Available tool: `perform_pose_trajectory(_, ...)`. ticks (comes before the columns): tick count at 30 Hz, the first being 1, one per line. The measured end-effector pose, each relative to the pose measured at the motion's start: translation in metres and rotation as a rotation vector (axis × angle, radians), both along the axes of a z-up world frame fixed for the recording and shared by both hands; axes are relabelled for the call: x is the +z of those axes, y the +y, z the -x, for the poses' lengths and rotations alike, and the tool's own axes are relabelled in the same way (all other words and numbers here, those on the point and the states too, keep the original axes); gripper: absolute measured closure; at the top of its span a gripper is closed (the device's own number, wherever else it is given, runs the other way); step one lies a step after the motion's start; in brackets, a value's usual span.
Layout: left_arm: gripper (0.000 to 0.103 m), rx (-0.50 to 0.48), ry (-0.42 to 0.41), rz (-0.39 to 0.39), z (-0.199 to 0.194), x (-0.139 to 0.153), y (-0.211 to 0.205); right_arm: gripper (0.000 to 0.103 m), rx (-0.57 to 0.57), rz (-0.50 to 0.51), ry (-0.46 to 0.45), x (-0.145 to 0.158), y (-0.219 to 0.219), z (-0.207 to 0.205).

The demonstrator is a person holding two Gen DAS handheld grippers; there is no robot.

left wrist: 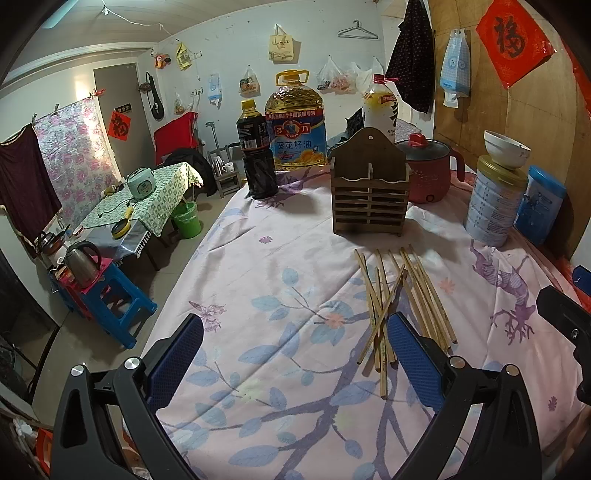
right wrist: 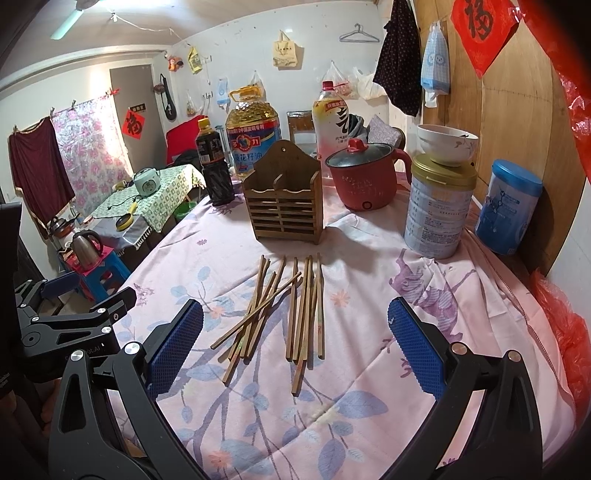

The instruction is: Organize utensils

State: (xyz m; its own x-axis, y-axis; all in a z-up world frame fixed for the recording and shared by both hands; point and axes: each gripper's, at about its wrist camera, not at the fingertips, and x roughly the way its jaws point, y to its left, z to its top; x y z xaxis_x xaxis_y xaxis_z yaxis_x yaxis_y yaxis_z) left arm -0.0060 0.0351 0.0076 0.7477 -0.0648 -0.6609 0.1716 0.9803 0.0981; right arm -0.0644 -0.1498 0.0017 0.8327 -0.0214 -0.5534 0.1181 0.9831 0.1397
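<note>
A loose pile of wooden chopsticks lies on the desk's floral cloth, just in front of the empty slatted wooden chopstick holder. The left gripper and right gripper hover above the cloth, jaws wide apart, holding nothing.

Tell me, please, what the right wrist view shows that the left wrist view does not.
Only the right wrist view shows the left gripper, open, at its left edge, and the ceiling fan. Only the left wrist view shows the whole blue stool and the green bucket. Both show the chopsticks loose on the cloth, the empty wooden holder and the red pot.
</note>
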Motion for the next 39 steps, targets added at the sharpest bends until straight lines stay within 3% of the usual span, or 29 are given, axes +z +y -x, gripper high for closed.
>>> perform_pose_trajectory(26,0.006,0.003,0.005,-0.003,-0.002,-0.001,0.013,0.006,0.001,-0.007,0.000,-0.001,0.002,0.000)
perform_pose_trajectory(39,0.006,0.041,0.068,-0.029,-0.013,-0.008,0.011,0.006,0.024,-0.052,0.046,-0.009,0.021,-0.010)
